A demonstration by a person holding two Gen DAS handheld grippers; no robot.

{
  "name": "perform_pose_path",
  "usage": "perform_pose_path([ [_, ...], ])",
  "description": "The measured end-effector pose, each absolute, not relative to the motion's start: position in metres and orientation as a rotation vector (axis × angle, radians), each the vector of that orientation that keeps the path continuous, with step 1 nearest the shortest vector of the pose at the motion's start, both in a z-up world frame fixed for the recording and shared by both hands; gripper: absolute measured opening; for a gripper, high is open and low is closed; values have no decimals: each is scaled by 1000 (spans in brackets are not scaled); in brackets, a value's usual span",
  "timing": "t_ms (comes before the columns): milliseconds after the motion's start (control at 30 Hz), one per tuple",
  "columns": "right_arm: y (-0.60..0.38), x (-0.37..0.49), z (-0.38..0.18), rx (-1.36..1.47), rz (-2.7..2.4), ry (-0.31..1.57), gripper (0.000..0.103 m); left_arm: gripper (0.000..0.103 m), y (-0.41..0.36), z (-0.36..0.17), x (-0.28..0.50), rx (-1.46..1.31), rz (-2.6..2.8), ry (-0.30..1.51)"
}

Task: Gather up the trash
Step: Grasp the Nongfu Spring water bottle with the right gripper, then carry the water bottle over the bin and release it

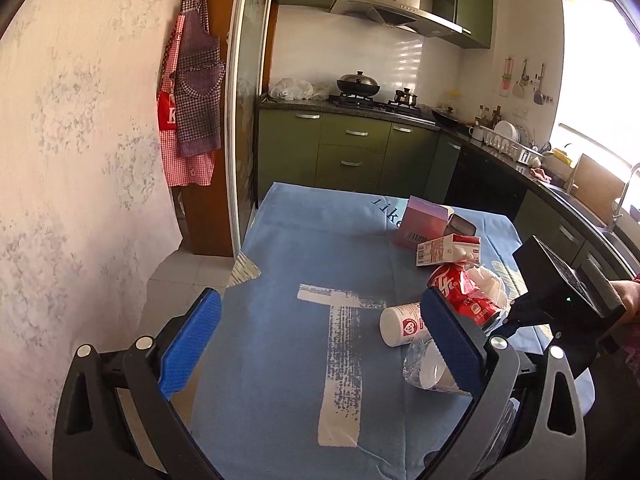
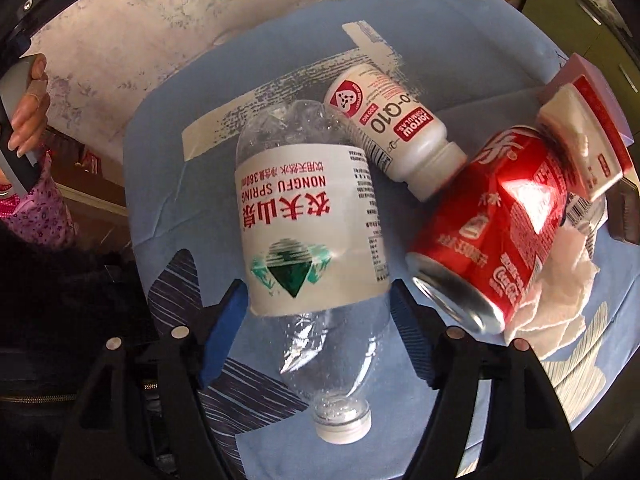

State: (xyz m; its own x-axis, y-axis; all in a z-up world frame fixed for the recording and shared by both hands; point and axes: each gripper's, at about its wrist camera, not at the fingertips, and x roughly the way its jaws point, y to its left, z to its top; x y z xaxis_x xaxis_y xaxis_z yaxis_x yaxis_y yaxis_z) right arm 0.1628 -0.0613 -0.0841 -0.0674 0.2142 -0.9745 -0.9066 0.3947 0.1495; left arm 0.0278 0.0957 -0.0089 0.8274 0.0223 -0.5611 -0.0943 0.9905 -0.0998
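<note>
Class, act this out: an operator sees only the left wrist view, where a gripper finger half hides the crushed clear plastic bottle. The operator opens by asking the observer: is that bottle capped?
Observer: Yes, the crushed clear plastic water bottle has its white cap on.
Operator: Where is the right gripper?
Observer: The right gripper is over that bottle, jaws open on either side of it.
Operator: Which way does the white pill bottle's neck point?
Observer: The white plastic pill bottle has its neck towards the dented red cola can.
</note>
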Motion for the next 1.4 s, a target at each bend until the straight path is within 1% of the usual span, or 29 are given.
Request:
perform_pose_path([
  [200,-35,168,-95,-735,1066,1309,70,98,98,-14,33,-138,58,610],
  [233,-34,168,-95,-735,1065,1304,69,98,97,-15,33,-138,55,611],
  [267,-32,168,-95,-733,1061,1298,64,98,96,-15,33,-137,51,612],
  [333,-30,164,-97,-730,1052,1291,63,98,93,-16,33,-135,42,611],
  [600,-58,153,-83,-637,1049,1255,63,98,79,-18,35,-120,25,621],
  [1000,-157,156,-33,-349,892,1105,63,98,53,-15,40,-84,-9,626],
  [1400,-274,154,-3,-108,677,991,62,98,15,-12,44,-31,-64,635],
])
